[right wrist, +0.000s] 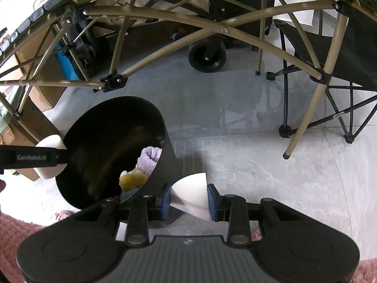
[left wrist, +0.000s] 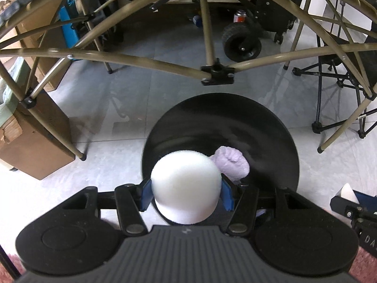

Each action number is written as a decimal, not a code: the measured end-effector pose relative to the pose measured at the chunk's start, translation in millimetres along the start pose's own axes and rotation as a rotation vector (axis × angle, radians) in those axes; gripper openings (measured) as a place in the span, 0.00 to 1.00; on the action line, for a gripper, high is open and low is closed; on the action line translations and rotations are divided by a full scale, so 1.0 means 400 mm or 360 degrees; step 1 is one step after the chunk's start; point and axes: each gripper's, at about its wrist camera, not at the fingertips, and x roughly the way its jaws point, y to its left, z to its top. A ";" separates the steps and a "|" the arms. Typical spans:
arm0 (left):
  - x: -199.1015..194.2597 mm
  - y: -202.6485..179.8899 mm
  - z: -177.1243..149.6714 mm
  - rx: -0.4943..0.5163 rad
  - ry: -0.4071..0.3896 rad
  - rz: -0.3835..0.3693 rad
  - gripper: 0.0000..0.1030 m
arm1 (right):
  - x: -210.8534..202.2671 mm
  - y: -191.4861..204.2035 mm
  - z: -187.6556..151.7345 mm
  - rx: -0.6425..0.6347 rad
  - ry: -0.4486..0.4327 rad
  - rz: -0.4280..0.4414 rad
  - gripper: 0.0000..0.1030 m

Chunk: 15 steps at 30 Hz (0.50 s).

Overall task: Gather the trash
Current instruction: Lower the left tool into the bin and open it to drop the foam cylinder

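Note:
My left gripper (left wrist: 186, 192) is shut on a white foam cylinder (left wrist: 186, 186), held right over the open mouth of a round black bin (left wrist: 259, 127). Inside the bin lies a lilac crumpled piece (left wrist: 232, 164). In the right wrist view the same bin (right wrist: 103, 129) stands on the floor at the left, with the lilac piece (right wrist: 149, 158) and a yellow-brown scrap (right wrist: 133, 179) in it. The foam cylinder (right wrist: 50, 141) shows at the bin's left rim in the left gripper. My right gripper (right wrist: 188, 199) is shut on a white wedge-shaped foam piece (right wrist: 192, 188), just right of the bin.
A tan folding table frame (left wrist: 207, 47) arches overhead, its legs (right wrist: 304, 118) standing on the grey tiled floor. Cardboard boxes (left wrist: 35, 141) stand at the left. A black wheeled cart (left wrist: 240, 42) and a black folding chair (right wrist: 329, 94) stand behind. A pink rug (right wrist: 14, 235) lies near.

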 end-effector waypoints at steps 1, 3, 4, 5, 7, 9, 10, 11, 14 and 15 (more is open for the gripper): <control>0.003 -0.007 0.003 -0.0003 0.0008 -0.0005 0.55 | 0.001 -0.002 0.000 0.0005 0.0001 0.0000 0.30; 0.010 -0.018 0.011 -0.0012 0.0021 -0.0013 0.55 | 0.002 -0.006 -0.001 0.0014 0.0004 -0.0001 0.30; 0.013 -0.022 0.014 -0.0016 0.0026 -0.0014 0.55 | 0.004 -0.008 0.000 0.0018 0.0004 -0.0003 0.30; 0.016 -0.027 0.017 -0.0022 0.0031 -0.0017 0.55 | 0.004 -0.010 -0.001 0.0024 0.0001 -0.0006 0.30; 0.022 -0.036 0.023 -0.0034 0.0045 -0.0023 0.55 | 0.000 -0.011 -0.002 0.0032 -0.0008 -0.0011 0.30; 0.026 -0.048 0.030 -0.0043 0.0056 -0.0030 0.55 | -0.004 -0.014 -0.004 0.0039 -0.0014 -0.0012 0.30; 0.028 -0.053 0.032 -0.0046 0.0060 -0.0035 0.55 | -0.004 -0.016 -0.005 0.0042 -0.0015 -0.0011 0.30; 0.030 -0.058 0.035 -0.0049 0.0064 -0.0039 0.55 | -0.004 -0.016 -0.005 0.0044 -0.0015 -0.0010 0.30; 0.031 -0.069 0.040 -0.0061 0.0073 -0.0051 0.55 | -0.004 -0.022 -0.005 0.0048 -0.0015 -0.0006 0.31; 0.034 -0.072 0.042 -0.0068 0.0077 -0.0053 0.55 | -0.004 -0.024 -0.005 0.0051 -0.0015 -0.0006 0.30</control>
